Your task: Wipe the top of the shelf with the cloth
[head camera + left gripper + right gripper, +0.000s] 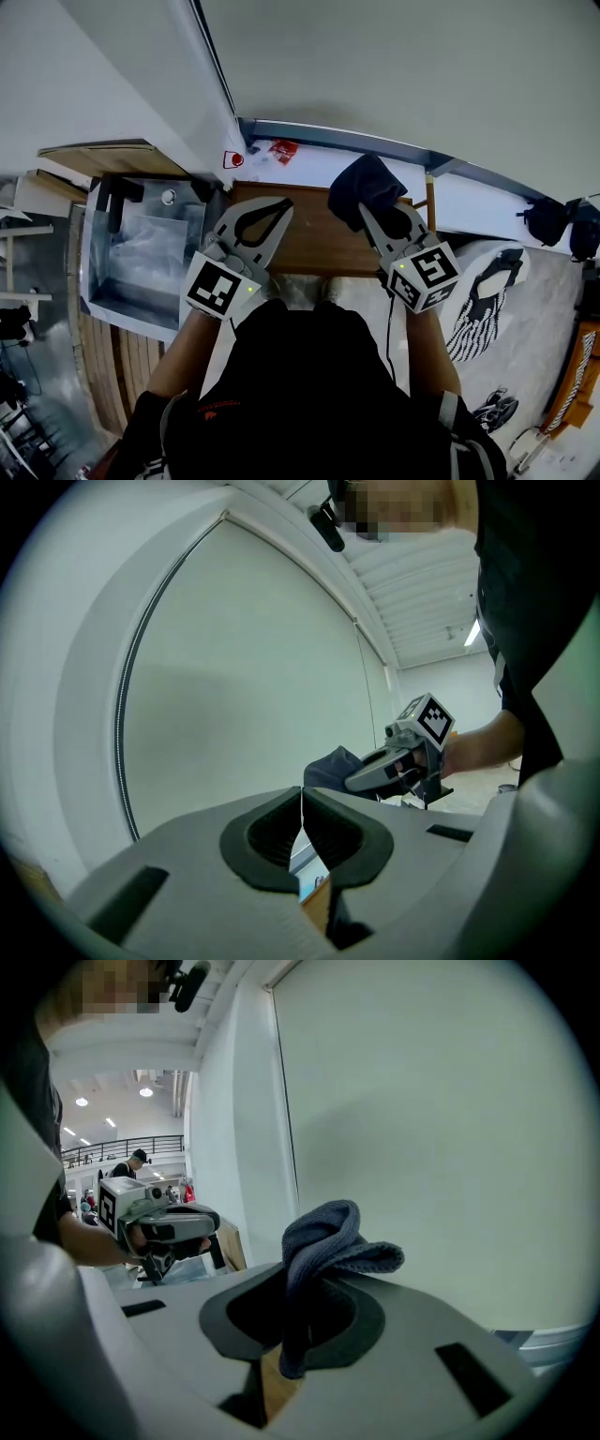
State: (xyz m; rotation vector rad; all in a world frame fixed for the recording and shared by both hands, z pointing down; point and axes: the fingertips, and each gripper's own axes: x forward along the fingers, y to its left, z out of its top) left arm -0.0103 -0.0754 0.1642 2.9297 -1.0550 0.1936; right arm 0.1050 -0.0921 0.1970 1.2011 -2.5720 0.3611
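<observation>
cloth: the dark blue cloth (367,186) is bunching out of the right gripper's tips, sitting over the far right end of the shelf top (309,246). Same cloth in the right gripper view (330,1241), with a fold flopping over to the right.
right gripper: the right gripper (375,214) is clamping down on the cloth, both jaws pressing into the fabric (300,1309).
left gripper: the left gripper (284,208) is holding nothing, its jaws meeting tip to tip (302,819), and it's hanging over the left part of the wood.
shelf top: one brown wooden slab, long axis running left to right, with a metal basin (141,253) just beside its left end.
key relation: the wood is lying below the cloth and stretching away to its left. I can't tell if the fabric is touching yet (looks slightly raised to me).
nearer hand: the right one, obviously, since it's carrying the cloth.
counts: one cloth, one shelf top, two grippers.
next move, my guess: lowering the cloth onto the wood and dragging it leftward along the long axis.
</observation>
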